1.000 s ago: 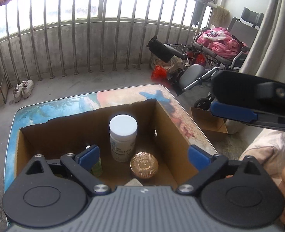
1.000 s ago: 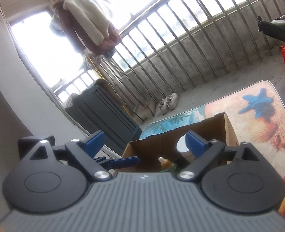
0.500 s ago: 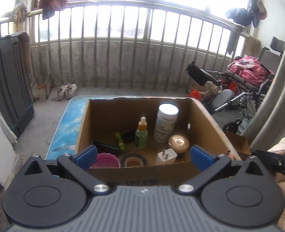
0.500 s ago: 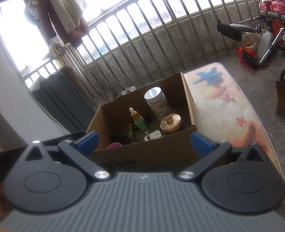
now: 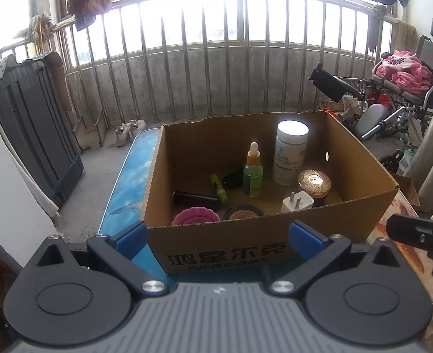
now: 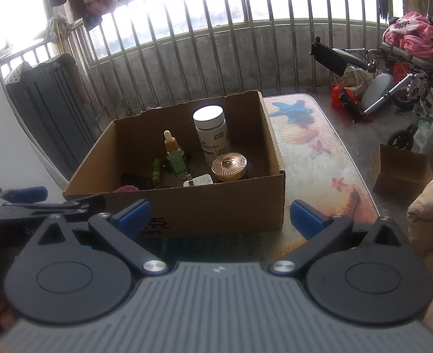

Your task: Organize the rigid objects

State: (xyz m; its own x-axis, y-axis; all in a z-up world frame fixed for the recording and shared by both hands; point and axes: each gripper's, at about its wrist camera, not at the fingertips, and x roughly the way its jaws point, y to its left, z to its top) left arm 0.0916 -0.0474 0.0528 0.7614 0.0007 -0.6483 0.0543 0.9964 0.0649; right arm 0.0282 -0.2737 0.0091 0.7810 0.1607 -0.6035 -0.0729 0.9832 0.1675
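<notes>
Now that both have pulled back from over the cardboard box (image 5: 263, 235), nothing is held
Left hand-held gripper (image 5: 218, 236) and right hand-held gripper (image 6: 219, 216) wide, empty, near side; white bottle (image 5: 291, 153), dropper bottle (image 5: 253, 170) upright inside, sorting looks close to finished

Railing (image 5: 216, 67): metal bars above a low concrete wall.
Wheelchair (image 6: 404, 67): right, pink blanket (image 6: 413, 36) piled on its seat.
Shoes (image 5: 129, 128): 1 pale pair by the railing.
Small carton (image 6: 400, 170): on the floor, right.
</notes>
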